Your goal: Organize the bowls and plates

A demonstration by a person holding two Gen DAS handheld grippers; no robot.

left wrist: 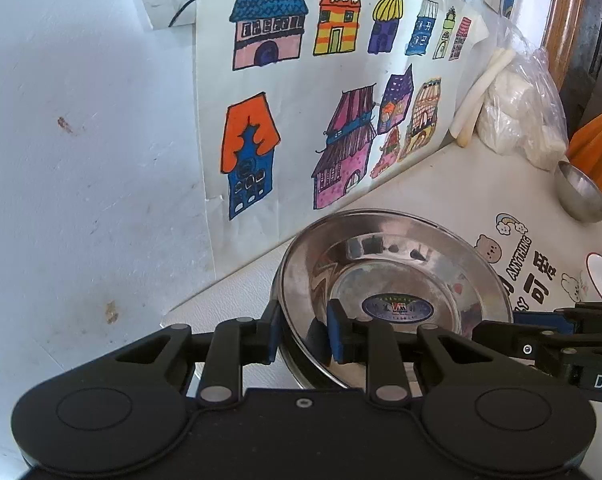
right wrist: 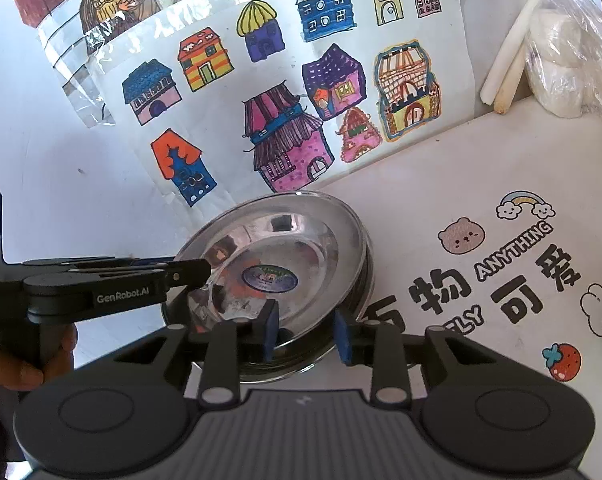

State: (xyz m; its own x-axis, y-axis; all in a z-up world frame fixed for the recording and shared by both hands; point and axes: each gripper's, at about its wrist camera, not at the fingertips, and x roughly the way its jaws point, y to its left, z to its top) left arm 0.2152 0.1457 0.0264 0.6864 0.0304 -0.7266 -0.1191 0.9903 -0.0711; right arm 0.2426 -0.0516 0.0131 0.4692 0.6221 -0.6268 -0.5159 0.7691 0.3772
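Note:
A shiny steel plate (left wrist: 401, 264) with a blue oval label lies on top of a stack of like plates (right wrist: 363, 280) on the table, close to the wall. My left gripper (left wrist: 305, 334) is open astride the top plate's near-left rim, one blue pad outside it and one inside. My right gripper (right wrist: 307, 338) is open too, with the stack's near rim between its pads. From the side, the left gripper's fingers (right wrist: 181, 272) reach over the plate's left edge, with a hand (right wrist: 21, 360) holding it. The right gripper's fingers (left wrist: 541, 336) come in from the right.
A small steel bowl (left wrist: 581, 196) stands at the far right. A plastic bag of white lumps (left wrist: 521, 120) and white sticks (left wrist: 481, 92) lean in the back corner. House drawings (right wrist: 285, 152) hang on the wall just behind the plates. The printed tablecloth (right wrist: 513, 264) stretches to the right.

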